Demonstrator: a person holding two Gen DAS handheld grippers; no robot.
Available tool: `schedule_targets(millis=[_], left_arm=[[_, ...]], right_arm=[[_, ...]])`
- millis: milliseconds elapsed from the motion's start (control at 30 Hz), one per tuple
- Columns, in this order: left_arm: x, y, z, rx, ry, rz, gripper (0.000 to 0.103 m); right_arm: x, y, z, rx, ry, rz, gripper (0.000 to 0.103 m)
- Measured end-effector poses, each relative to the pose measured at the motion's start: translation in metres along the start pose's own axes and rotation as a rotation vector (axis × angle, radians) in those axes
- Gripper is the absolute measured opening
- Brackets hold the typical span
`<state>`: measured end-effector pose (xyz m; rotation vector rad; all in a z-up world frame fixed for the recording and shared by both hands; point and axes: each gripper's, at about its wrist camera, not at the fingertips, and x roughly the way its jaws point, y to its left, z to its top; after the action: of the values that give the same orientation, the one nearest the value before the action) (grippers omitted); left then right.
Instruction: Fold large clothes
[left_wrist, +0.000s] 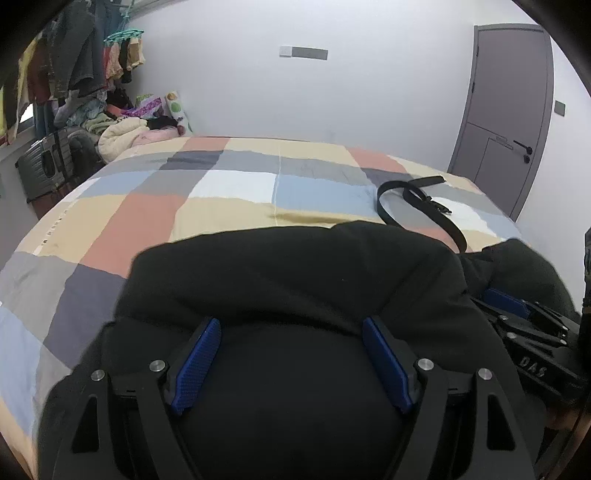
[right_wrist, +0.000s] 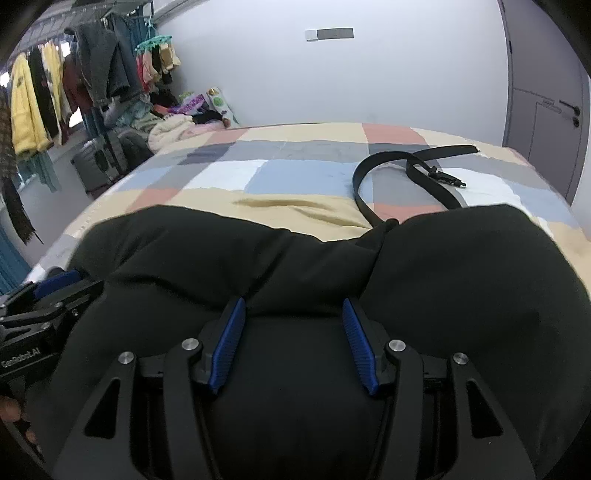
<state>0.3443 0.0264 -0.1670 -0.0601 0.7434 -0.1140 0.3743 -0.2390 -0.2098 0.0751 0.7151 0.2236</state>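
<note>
A: We have the black garment (left_wrist: 295, 266) bunched on the near part of the bed (left_wrist: 229, 184); it looks soft and thick, so we judge it will sag and slide on itself rather than hold a crease; not fragile, perhaps a little heavy for one grip.

B: Agreed; our left gripper (left_wrist: 291, 325) has its blue pads spread wide with cloth lying between and under them, so it is released, not pinching; our right gripper (right_wrist: 293, 306) is the same, jaws apart over the dark fabric.

A: Where do we take hold? We would say at an edge or corner, one gripper to each side; the far edge (right_wrist: 221, 221) in the right view shows a clear line against the bedspread; a pinch in the middle would only lift a lump.

B: We cannot tell what kind of garment it is, nor where its hems lie; the folds hide them.

A: Around it, the belt (right_wrist: 402, 173) lies looped on the bed just beyond the garment; its near end seems to touch or slip under the cloth; that may drag along if we pull the fabric outward.

B: Further off, hanging clothes (right_wrist: 55, 92) and a pile (left_wrist: 122, 129) by the wall, and the door (left_wrist: 506, 110); none of these stands in our way.
</note>
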Motion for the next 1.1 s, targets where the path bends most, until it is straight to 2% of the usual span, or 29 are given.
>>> schedule_targets(millis=[100,167,233,400,500,600,833,1000,1100], left_arm=[[-0.013,0.006,0.000,0.006,-0.018,0.027,0.078],[-0.023,0.012,-0.001,0.007,-0.038,0.056,0.078],[-0.031,0.019,-0.003,0.016,-0.046,0.080,0.078],[-0.039,0.036,-0.012,0.023,-0.051,0.161,0.079],[-0.031,0.050,-0.014,0.000,-0.029,0.212,0.079],[-0.015,0.061,-0.020,-0.049,0.022,0.157,0.080],[-0.023,0.062,-0.026,-0.082,-0.006,0.176,0.080],[-0.052,0.060,-0.021,-0.118,-0.013,0.155,0.080],[-0.086,0.053,-0.015,-0.131,-0.037,0.123,0.085]], right_arm=[[-0.015,-0.008,0.001,0.023,-0.004,0.021,0.058],[-0.026,-0.013,0.001,0.027,-0.009,0.019,0.065],[-0.043,-0.021,0.000,0.011,-0.035,-0.018,0.078],[-0.061,-0.048,-0.003,0.017,-0.031,-0.119,0.079],[-0.052,-0.061,-0.009,0.018,-0.019,-0.137,0.080],[-0.034,-0.066,-0.016,0.034,-0.004,-0.115,0.081],[-0.034,-0.069,-0.020,0.066,-0.013,-0.108,0.082],[-0.063,-0.071,-0.018,0.111,-0.022,-0.095,0.082],[-0.101,-0.066,-0.013,0.116,-0.049,-0.064,0.087]])
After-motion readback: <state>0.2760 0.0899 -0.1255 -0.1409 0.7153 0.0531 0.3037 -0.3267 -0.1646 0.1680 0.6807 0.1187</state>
